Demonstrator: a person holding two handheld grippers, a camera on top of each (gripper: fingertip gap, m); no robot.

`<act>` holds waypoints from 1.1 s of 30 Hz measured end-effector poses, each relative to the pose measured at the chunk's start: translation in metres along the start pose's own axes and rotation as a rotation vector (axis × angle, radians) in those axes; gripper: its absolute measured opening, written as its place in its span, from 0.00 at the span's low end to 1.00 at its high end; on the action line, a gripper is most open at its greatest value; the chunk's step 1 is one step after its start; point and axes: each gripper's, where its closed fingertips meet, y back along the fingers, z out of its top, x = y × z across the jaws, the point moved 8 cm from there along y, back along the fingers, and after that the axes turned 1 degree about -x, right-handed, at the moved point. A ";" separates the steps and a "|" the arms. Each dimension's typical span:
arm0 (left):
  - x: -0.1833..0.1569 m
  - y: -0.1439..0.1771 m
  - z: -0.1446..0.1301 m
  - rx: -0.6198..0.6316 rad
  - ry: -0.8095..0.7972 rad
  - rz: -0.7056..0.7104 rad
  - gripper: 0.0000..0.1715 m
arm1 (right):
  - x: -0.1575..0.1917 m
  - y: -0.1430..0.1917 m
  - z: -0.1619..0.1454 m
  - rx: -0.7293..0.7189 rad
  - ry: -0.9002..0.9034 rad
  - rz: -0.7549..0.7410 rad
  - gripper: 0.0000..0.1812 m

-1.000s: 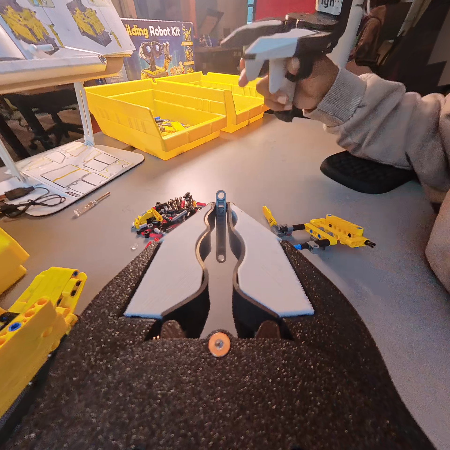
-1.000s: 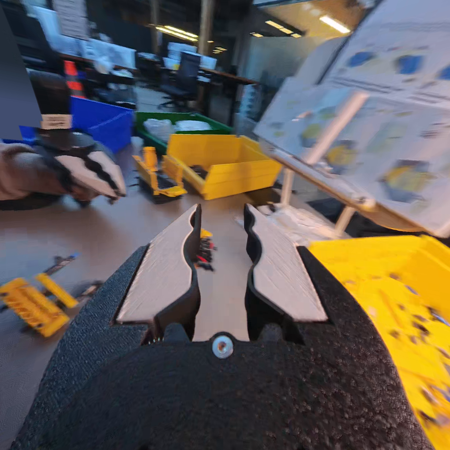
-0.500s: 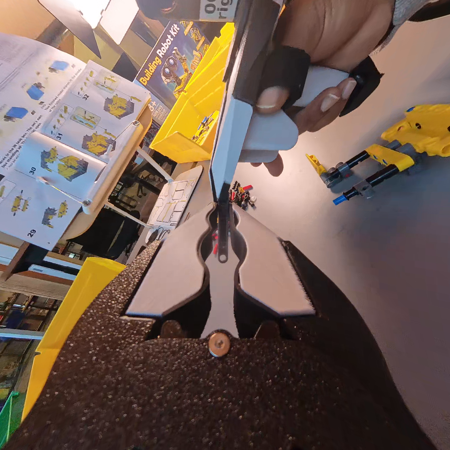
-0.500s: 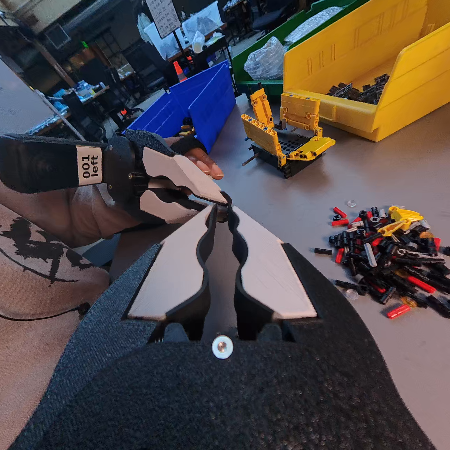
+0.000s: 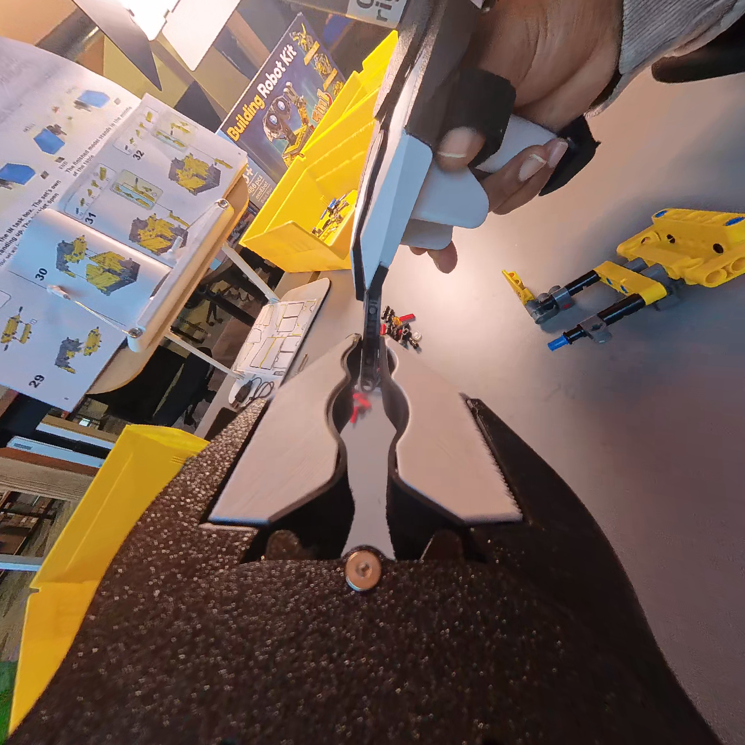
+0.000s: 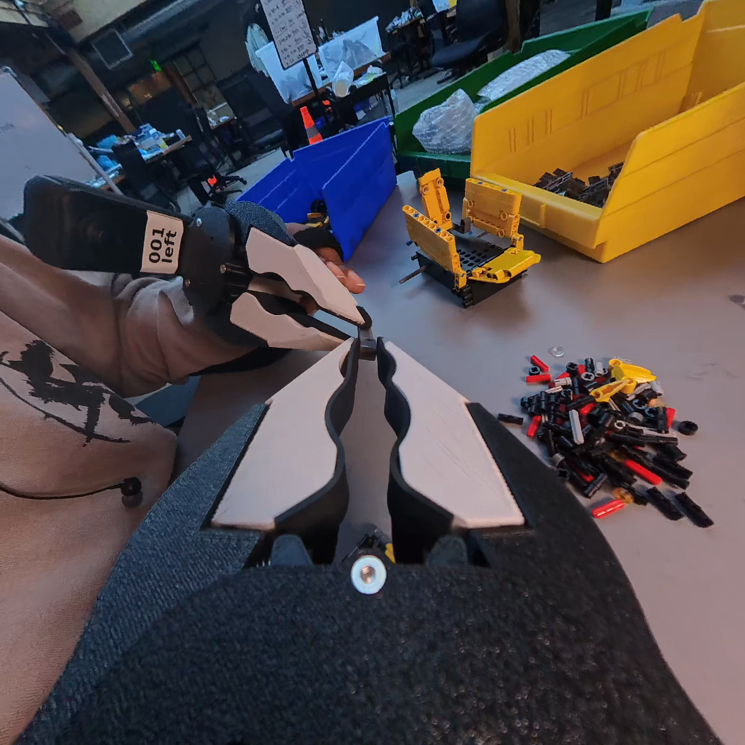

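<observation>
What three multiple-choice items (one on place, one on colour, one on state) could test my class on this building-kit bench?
1. Where is the pile of small pins? A in the blue bin; B on the table, right of the right gripper; C on the booklet.
2. What colour is the bin with the heap of black parts? A yellow; B blue; C green.
3. What is the left gripper doing? A open, empty; B lying on the table; C shut on the thin dark beam.
Key: B, the pins lie loose on the tabletop; A, its walls are yellow; C, its fingers pinch the beam's end.
</observation>
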 end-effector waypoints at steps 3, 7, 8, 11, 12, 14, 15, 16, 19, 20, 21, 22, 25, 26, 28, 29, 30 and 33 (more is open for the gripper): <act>0.028 0.018 0.002 -0.007 0.074 0.095 0.04 | 0.004 0.009 0.012 -0.035 0.125 -0.030 0.19; 0.108 0.096 -0.014 0.151 0.259 0.427 0.04 | 0.004 0.037 0.018 0.045 0.283 -0.061 0.29; 0.124 0.122 -0.025 0.240 0.317 0.507 0.04 | 0.003 0.045 0.015 0.091 0.314 -0.066 0.28; 0.149 0.196 -0.069 0.577 0.483 0.674 0.04 | 0.003 0.061 -0.002 0.231 0.383 -0.021 0.24; 0.148 0.215 -0.087 0.717 0.547 0.686 0.04 | 0.004 0.062 -0.007 0.260 0.383 -0.006 0.22; 0.139 0.240 -0.114 0.907 0.617 0.695 0.04 | 0.008 0.055 -0.016 0.313 0.330 0.049 0.20; 0.134 0.246 -0.123 0.976 0.639 0.684 0.04 | 0.012 0.049 -0.020 0.333 0.295 0.079 0.20; 0.129 0.250 -0.130 1.027 0.639 0.680 0.04 | 0.016 0.042 -0.024 0.354 0.261 0.115 0.20; 0.118 0.250 -0.143 1.110 0.642 0.664 0.04 | 0.030 0.024 -0.037 0.414 0.179 0.213 0.21; 0.117 0.250 -0.146 1.122 0.645 0.667 0.07 | 0.033 0.018 -0.043 0.441 0.167 0.226 0.22; 0.118 0.249 -0.146 1.118 0.644 0.683 0.10 | 0.035 0.014 -0.048 0.461 0.156 0.228 0.23; 0.119 0.247 -0.144 1.093 0.640 0.696 0.11 | 0.035 0.010 -0.052 0.480 0.136 0.217 0.24; 0.126 0.226 -0.119 0.879 0.600 0.695 0.15 | 0.032 0.003 -0.061 0.519 0.050 0.192 0.25; 0.128 0.214 -0.104 0.760 0.586 0.669 0.15 | 0.032 0.001 -0.063 0.529 0.026 0.194 0.25; 0.122 0.181 -0.070 0.490 0.611 0.517 0.15 | 0.032 -0.002 -0.065 0.548 0.017 0.181 0.13; 0.116 0.162 -0.054 0.362 0.652 0.398 0.15 | 0.032 -0.004 -0.065 0.554 0.024 0.185 0.10; 0.107 0.142 -0.040 0.246 0.708 0.262 0.15 | 0.032 -0.004 -0.063 0.539 0.032 0.177 0.08; 0.073 0.083 -0.010 0.020 0.863 -0.143 0.19 | 0.027 0.002 -0.045 0.401 0.048 0.145 0.07</act>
